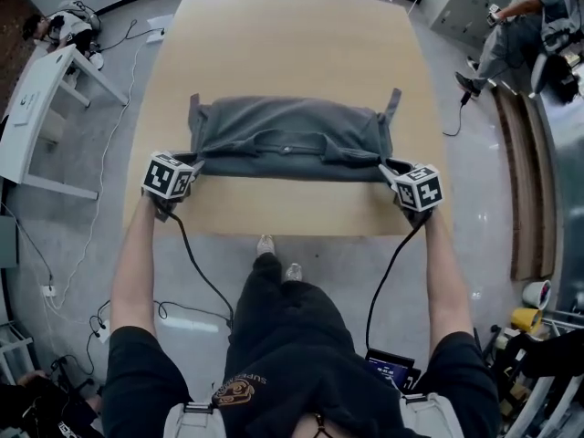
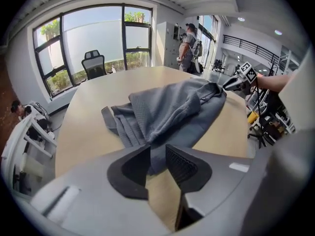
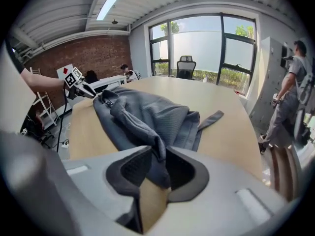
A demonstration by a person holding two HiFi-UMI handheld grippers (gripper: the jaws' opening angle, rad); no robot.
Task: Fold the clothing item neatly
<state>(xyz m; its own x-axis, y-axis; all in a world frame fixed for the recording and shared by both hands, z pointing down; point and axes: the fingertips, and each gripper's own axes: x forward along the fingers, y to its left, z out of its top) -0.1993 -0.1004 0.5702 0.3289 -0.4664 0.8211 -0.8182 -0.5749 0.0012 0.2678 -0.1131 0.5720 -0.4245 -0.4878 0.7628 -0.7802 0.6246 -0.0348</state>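
Wide tan table in the middle of the room, grey floor all round it, a white desk off to the left. Big windows at the far end, a chair parked in front of them, and a brick wall down one side. A person sits over by the right wall. On the table's near half lies the grey garment, folded into a long band running across, with a strip poking out at each far corner. The left gripper is at the near left corner, jaws apart, the cloth edge lying loose in the gap. The right gripper is at the near right corner, jaws parted too, a fold of cloth draped between them, not pinched.
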